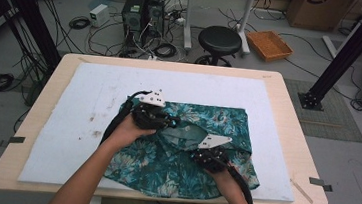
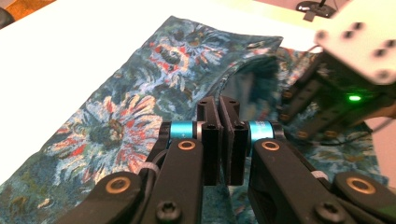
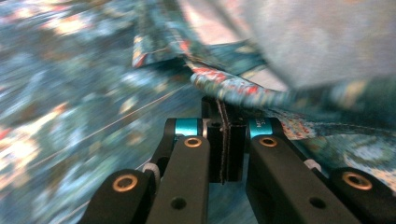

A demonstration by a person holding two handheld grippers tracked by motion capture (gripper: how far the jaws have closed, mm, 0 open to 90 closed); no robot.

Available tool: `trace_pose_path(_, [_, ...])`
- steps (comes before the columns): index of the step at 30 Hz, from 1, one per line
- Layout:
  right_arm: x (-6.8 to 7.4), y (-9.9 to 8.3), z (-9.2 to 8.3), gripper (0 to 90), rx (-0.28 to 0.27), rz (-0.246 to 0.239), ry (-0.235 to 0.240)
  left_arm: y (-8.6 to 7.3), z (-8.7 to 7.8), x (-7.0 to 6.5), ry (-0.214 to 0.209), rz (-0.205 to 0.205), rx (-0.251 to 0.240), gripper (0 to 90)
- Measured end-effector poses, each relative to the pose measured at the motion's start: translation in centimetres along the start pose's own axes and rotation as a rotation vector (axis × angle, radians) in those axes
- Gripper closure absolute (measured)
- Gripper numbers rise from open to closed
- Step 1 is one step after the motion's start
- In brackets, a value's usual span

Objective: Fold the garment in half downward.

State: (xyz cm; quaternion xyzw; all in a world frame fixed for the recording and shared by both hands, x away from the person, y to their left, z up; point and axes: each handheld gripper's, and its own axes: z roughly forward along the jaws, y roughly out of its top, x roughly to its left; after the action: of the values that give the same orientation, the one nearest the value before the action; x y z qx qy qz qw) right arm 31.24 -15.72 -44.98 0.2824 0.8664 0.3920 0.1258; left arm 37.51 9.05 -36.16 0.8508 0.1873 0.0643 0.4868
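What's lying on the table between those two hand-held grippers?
Only the floral garment: in the high view its raised folds span from the left hand-held gripper to the right hand-held gripper.

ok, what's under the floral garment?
The floral garment lies on a white foam pad on the wooden table. Whatever sits beneath its folds is covered. Both grippers grip it.

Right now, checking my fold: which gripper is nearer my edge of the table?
The right gripper, low on the floral garment; the left gripper sits farther up, by its opening.
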Motion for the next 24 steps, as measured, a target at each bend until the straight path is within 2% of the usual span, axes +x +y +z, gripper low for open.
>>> trace_pose_path(1, [-0.1, 0.2, 0.2, 90.0, -0.010, 0.005, -0.031, 0.1, -0.1, 0.0, -0.003, 0.004, 0.000, 87.5])
trace_pose_path(2, [-0.1, 0.4, 0.3, 90.0, -0.020, 0.007, -0.042, 0.1, -0.2, -0.1, -0.007, 0.003, -0.008, 87.5])
trace_pose_path(6, [0.1, 1.0, 0.6, 90.0, -0.076, -0.020, -0.126, 0.3, -0.6, -0.4, -0.028, 0.004, -0.020, 87.5])
trace_pose_path(9, [0.4, 1.2, 0.6, 89.1, -0.125, -0.047, -0.204, 0.2, -0.8, -0.8, -0.050, 0.004, -0.011, 87.4])
trace_pose_path(11, [0.5, 1.1, 0.6, 88.8, -0.137, -0.076, -0.228, 0.0, -0.8, -1.1, -0.068, 0.000, -0.014, 87.4])
trace_pose_path(14, [0.4, 0.7, 0.4, 88.7, -0.123, -0.078, -0.224, -0.6, -0.7, -1.6, -0.083, 0.005, -0.004, 87.3])
trace_pose_path(17, [0.0, 0.2, 0.0, 82.2, -0.100, -0.064, -0.175, -1.4, -0.5, -1.9, -0.094, 0.006, 0.017, 87.3])
trace_pose_path(21, [-0.1, -0.5, -1.2, 82.2, -0.084, -0.068, -0.119, -2.4, -0.2, -2.3, -0.109, -0.011, 0.022, 87.3])
trace_pose_path(24, [-0.3, -1.1, -2.6, 82.2, -0.064, -0.072, -0.085, -2.8, -0.2, -2.7, -0.126, -0.009, 0.026, 87.2])
